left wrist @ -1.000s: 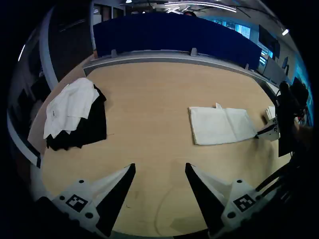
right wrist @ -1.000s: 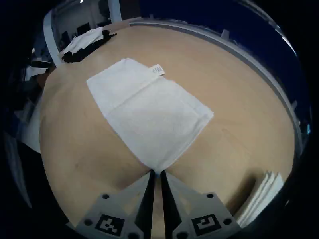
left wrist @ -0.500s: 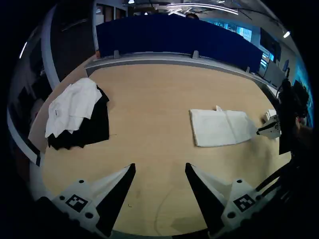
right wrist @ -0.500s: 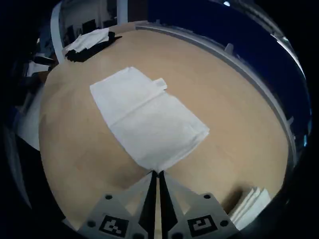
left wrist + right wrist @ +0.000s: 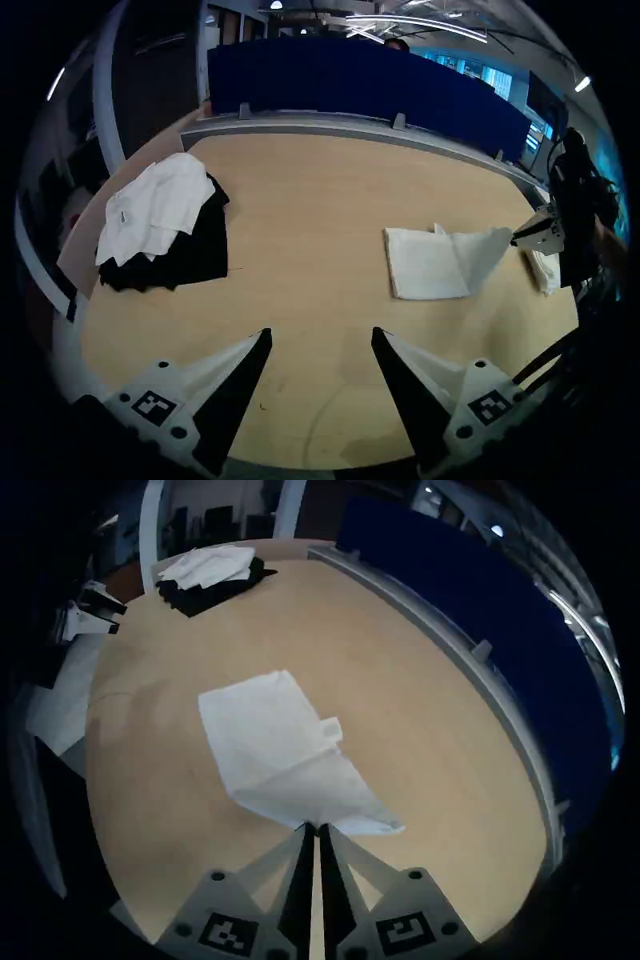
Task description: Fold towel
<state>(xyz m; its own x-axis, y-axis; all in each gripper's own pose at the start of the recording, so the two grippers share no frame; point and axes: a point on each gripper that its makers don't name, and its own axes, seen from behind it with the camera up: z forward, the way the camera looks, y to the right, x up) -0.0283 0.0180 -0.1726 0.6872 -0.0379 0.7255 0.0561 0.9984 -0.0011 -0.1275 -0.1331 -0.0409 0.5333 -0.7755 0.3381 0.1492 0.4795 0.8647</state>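
Observation:
A white towel [image 5: 440, 260] lies on the wooden table [image 5: 320, 208], folded into a rectangle. Its right end is lifted off the table. My right gripper [image 5: 314, 832] is shut on that near corner of the towel [image 5: 280, 760] and holds it up. In the left gripper view the right gripper [image 5: 528, 234] appears at the far right, with a hand behind it. My left gripper [image 5: 320, 336] hovers open over the near part of the table, well left of the towel, with nothing between its fingers.
A heap of white and black cloths [image 5: 160, 224] lies at the table's left edge. A small stack of folded white towels [image 5: 547, 272] sits at the right edge. A blue partition [image 5: 352, 80] runs along the far side of the table.
The right gripper has risen with the towel's corner, lifting that end off the table and drawing it toward the other end. The left gripper has stayed nearly still.

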